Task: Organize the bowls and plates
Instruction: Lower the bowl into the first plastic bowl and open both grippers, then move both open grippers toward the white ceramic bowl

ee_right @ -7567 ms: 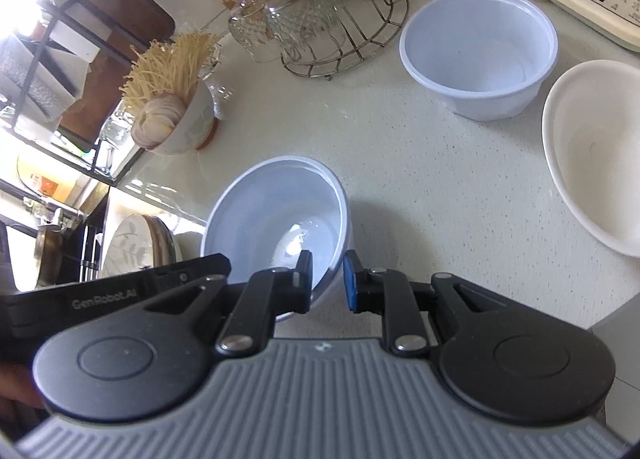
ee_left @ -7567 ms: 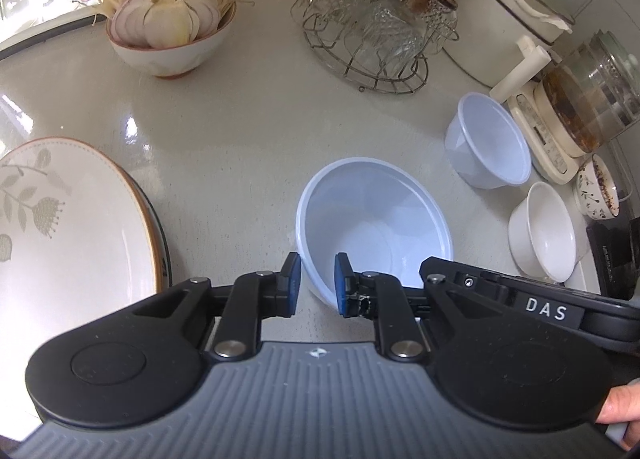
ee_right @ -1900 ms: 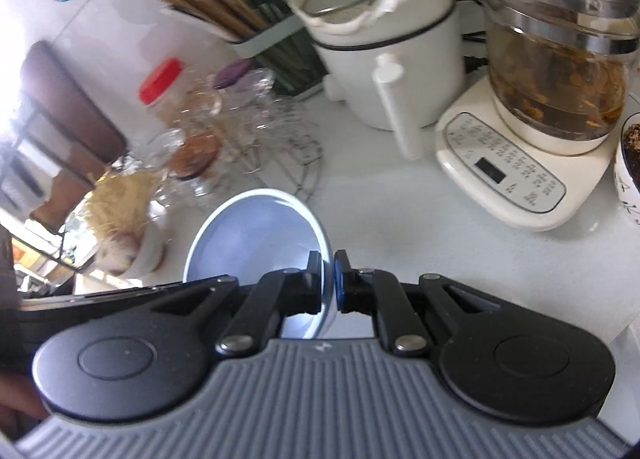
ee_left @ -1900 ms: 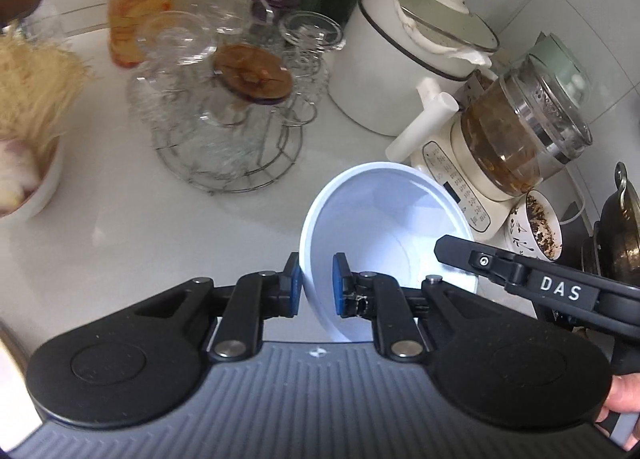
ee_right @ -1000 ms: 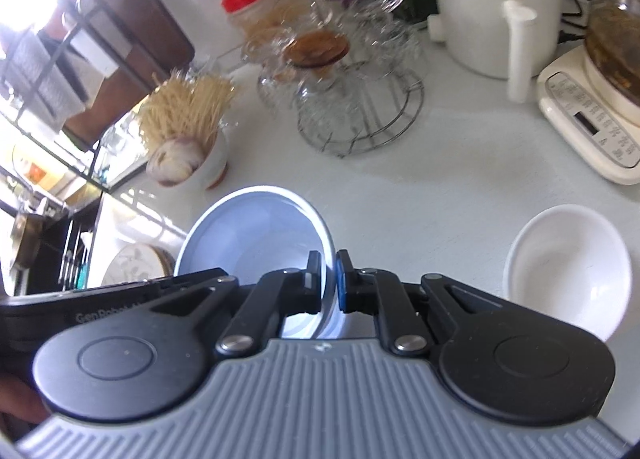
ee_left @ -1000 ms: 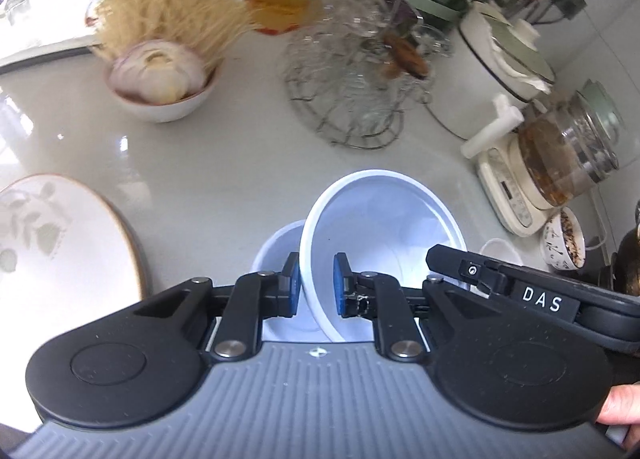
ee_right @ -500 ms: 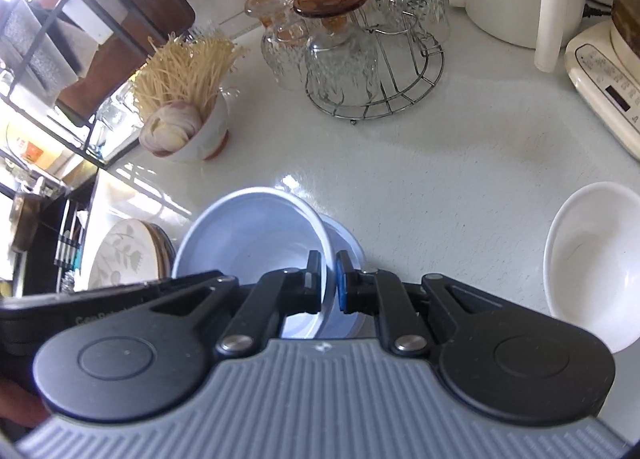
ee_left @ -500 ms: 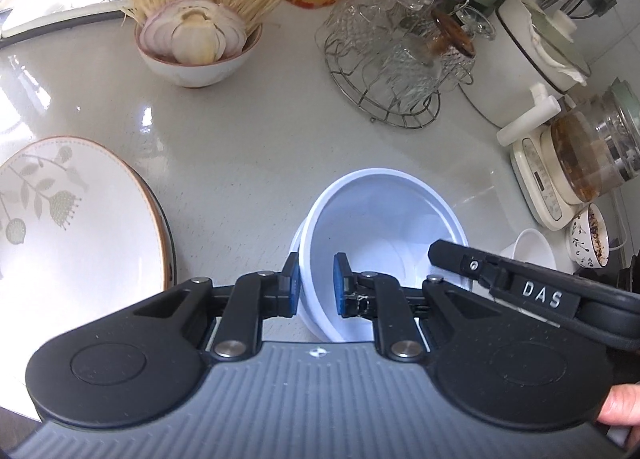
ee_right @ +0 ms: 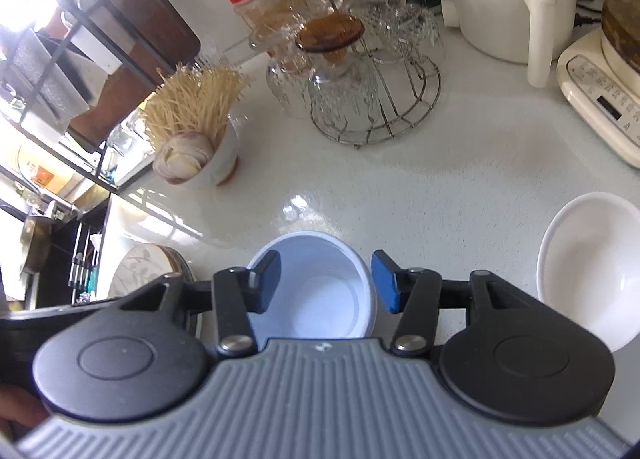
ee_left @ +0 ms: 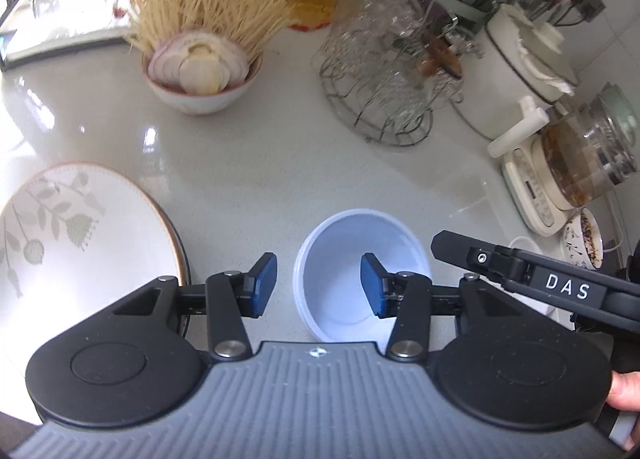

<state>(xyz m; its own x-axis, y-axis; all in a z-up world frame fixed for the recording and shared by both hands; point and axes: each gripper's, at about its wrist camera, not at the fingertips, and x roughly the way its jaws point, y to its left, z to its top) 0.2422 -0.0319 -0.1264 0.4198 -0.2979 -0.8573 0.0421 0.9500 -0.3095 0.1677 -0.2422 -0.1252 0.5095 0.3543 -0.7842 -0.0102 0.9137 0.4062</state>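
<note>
Left wrist view: the left gripper has its jaws opening, pads clear of the blue bowl, whose near-left rim passes between them. The bowl sits upright on the counter, just beside the leaf-patterned plate. The right gripper's arm reaches in from the right.

Right wrist view: the right gripper is also opening, its pads off the same bowl, which lies directly ahead and below. The white bowl waits right, nearer this hand.
</note>
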